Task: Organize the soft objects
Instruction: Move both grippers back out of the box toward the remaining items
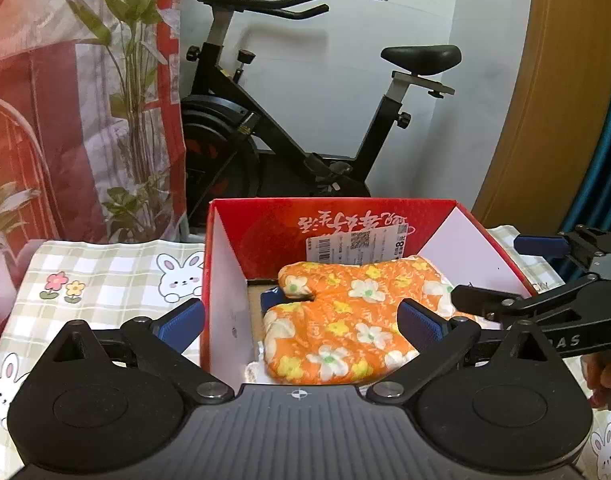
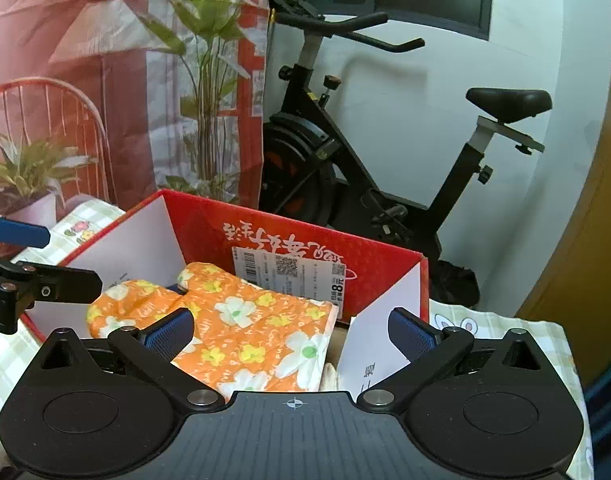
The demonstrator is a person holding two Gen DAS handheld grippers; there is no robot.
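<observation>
Orange floral fabric is filling the picture: the oven mitt is lying inside the red box on the table, draped over something pale beneath. The left hand-held gripper is hovering wide open and empty at the box's near edge, and the right hand-held gripper is matching it, spread wide, gripping nothing. The placing looks done; pressing the mitt flat would likely settle it best. The box walls are standing tall on both sides, so rising straight up seems the safest exit, with open tablecloth waiting left.
</observation>
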